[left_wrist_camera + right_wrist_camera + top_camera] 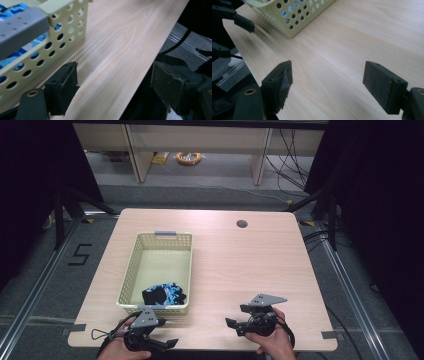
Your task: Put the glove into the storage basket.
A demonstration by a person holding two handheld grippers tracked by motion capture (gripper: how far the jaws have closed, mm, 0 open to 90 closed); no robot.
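Yellow basket (131, 265) holds blue-black cloth (164, 294), near corner.

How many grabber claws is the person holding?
2. The left gripper is at the table's near edge, just in front of the yellow basket. The right gripper is at the near edge further right, over bare wood.

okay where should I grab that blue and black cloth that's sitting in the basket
Probably from straight above: the basket walls block any side approach. Pinch the raised bunched middle of the blue and black cloth, lying crumpled at the near end. The left tongs, jaws open, sit closest, just outside the near wall.
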